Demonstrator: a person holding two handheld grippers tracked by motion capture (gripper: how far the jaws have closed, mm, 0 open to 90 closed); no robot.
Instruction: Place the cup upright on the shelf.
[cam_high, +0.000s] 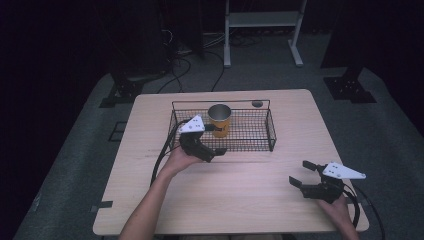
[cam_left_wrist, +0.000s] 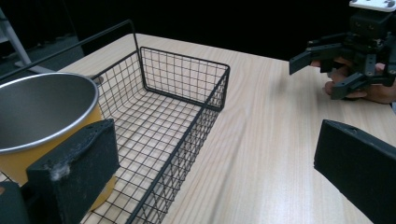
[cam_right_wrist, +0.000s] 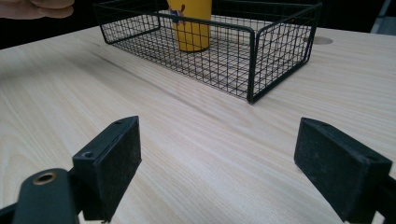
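- so there's a black wire basket (cam_high: 250, 131) sitting toward the far middle of the light wood table (cam_high: 240, 195), and a yellow cup (cam_high: 219, 120) with a silvery inside stands upright in its left part.
- left gripper (cam_high: 218, 139) hangs at the basket's near left edge, jaws spread wide. in the left gripper view one jaw is inside the basket right by the cup's side, the other out over bare table. can't really tell if that pad touches the cup; nothing's clamped.
- right gripper (cam_high: 303, 173) is down at the near right corner, well apart from the basket, jaws wide open too, holding nothing, just wood between them.
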